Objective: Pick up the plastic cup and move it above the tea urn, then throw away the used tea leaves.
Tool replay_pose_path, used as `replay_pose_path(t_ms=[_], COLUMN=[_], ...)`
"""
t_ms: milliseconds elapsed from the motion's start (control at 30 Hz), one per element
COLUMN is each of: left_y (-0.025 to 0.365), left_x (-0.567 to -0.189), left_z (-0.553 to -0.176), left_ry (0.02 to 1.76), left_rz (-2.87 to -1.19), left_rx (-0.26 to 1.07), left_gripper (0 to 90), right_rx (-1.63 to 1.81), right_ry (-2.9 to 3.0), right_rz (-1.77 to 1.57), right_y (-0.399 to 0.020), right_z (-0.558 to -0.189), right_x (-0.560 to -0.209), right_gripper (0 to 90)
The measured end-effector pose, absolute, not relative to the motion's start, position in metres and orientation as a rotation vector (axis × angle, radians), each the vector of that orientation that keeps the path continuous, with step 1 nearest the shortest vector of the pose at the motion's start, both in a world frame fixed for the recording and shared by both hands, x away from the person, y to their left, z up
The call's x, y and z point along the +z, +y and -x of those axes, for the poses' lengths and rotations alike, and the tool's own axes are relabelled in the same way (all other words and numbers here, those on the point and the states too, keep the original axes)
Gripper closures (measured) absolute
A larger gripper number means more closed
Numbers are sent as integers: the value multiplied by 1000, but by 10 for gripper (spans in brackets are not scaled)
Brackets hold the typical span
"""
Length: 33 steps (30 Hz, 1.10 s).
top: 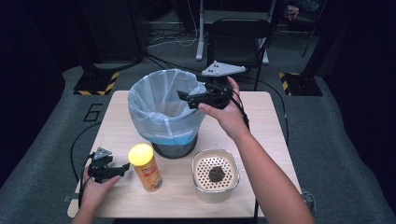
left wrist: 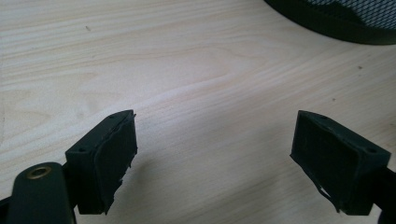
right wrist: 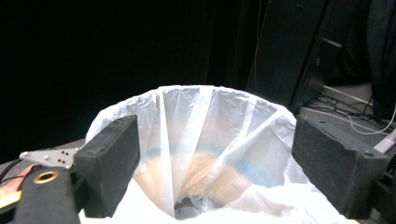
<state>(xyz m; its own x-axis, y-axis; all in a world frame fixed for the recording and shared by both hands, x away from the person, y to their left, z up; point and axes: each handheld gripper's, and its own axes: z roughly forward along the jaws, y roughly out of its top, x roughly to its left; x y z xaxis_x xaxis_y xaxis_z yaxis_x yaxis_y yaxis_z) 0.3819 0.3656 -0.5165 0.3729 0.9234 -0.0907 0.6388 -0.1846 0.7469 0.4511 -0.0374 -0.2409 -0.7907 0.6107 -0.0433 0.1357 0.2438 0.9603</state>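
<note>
Over lined bin, right tongs open, empty; left tongs open on table

A lab or recording studio is suggested. A small wooden counter is set on grey carpet in a dark, black-walled room. Stand bases marked with yellow-and-black hazard tape are seen at both sides, cables are strewn over the floor behind, and a black chair is placed beyond.
</note>
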Motion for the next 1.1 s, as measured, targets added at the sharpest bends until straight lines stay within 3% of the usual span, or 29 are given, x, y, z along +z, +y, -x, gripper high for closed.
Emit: replay_pose_path(t_ms=[400,867,1100], left_y=[360,352,349], left_x=[-496,-441,-436], left_z=[-372,-359,-348], left_ry=[1287,1168,1116], left_rz=[-1880,-1910,-1908], left_rx=[450,487,466], left_gripper=[158,180,173], right_rx=[1533,1452,1460], right_ry=[2062,2027,1996], right_rz=[-692,-780,-854], right_y=[-91,-138,-153], right_z=[-414,-382,-377], right_x=[-276,-317,-342], right_gripper=[276,277,297])
